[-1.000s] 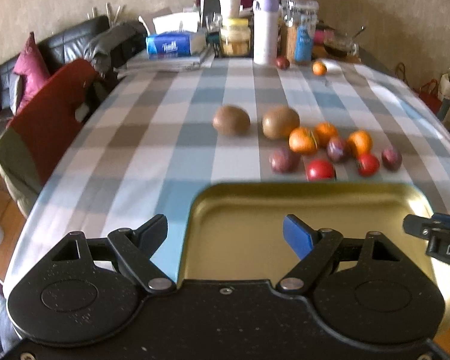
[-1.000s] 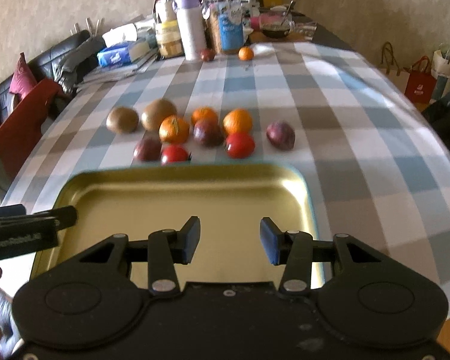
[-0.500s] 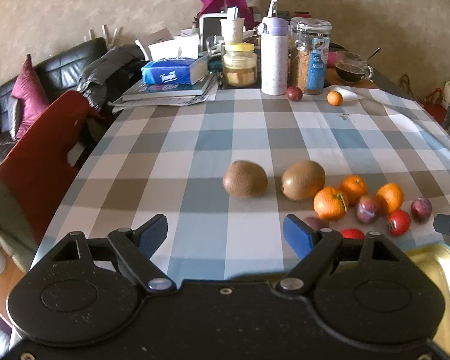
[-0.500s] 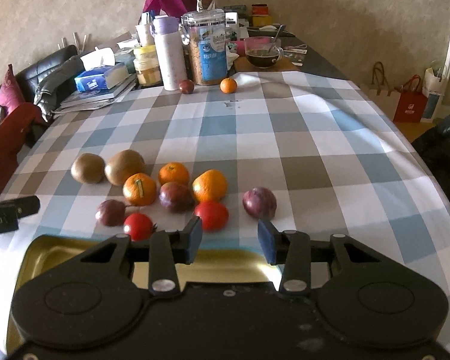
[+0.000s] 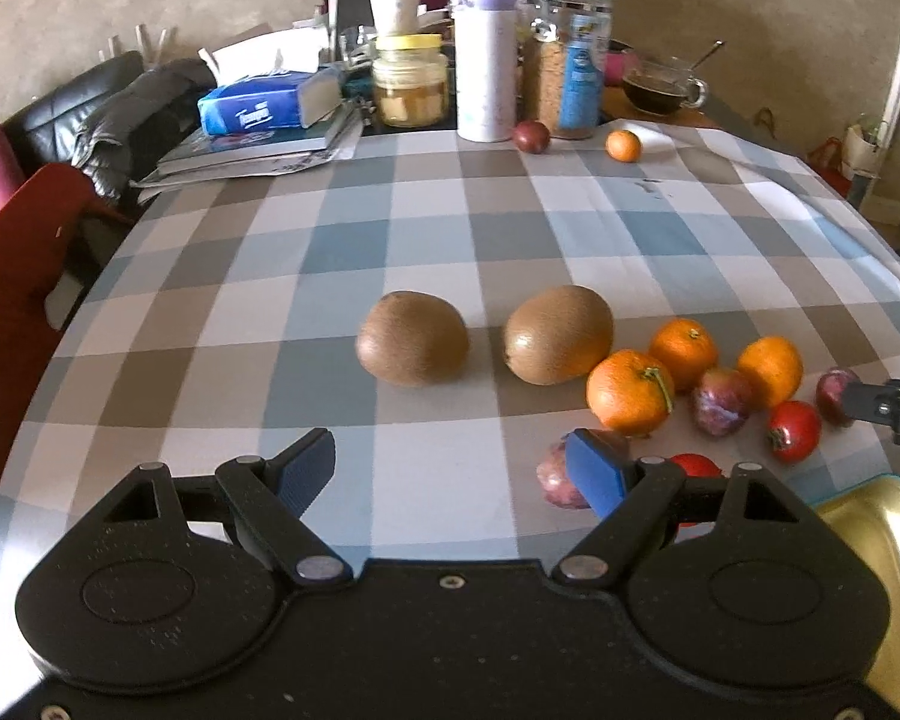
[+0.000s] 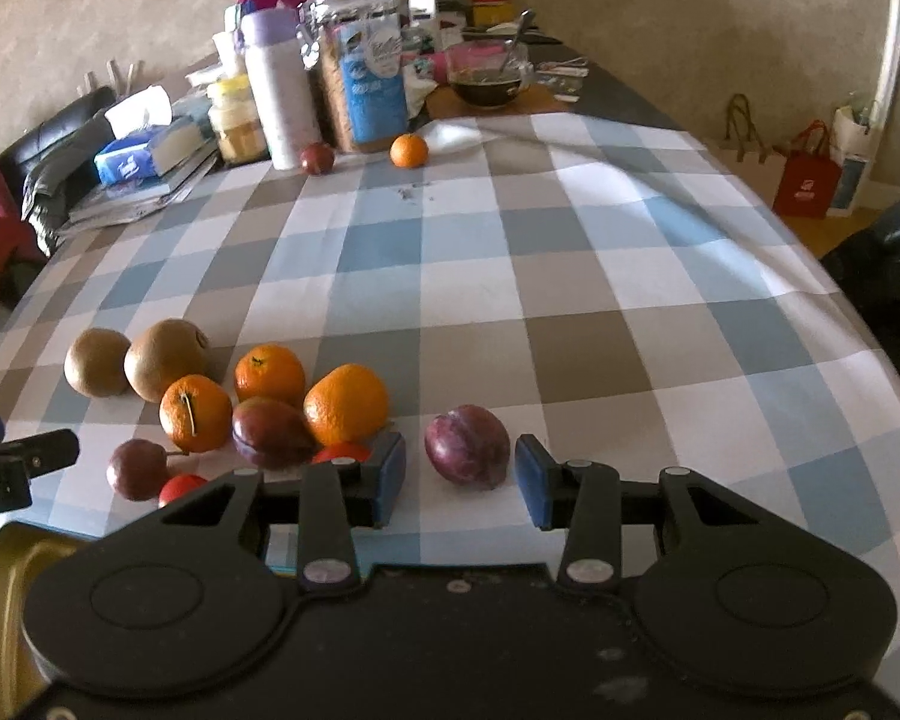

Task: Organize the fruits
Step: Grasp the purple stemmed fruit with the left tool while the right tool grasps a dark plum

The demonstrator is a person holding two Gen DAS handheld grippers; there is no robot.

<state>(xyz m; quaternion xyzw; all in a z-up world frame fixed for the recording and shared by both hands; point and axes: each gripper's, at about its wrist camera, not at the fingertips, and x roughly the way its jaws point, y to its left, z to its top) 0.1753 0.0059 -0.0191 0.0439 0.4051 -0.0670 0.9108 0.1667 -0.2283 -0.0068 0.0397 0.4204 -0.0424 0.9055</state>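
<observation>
Fruit lies in a cluster on the checked tablecloth: two brown kiwis, three oranges, purple plums and small red fruits. My left gripper is open and empty, low over the cloth in front of the kiwis. My right gripper is open, its pads on either side of a lone purple plum, not touching it. A gold tray lies at the near edge, mostly hidden under both grippers; it also shows in the left wrist view.
A plum and a small orange lie at the far end by a white bottle, jars, books and a tissue box. A red chair stands left. Shopping bags stand right.
Both grippers moved forward off the gold tray toward the fruit. The right gripper now straddles the lone plum. The left one now faces the kiwis.
</observation>
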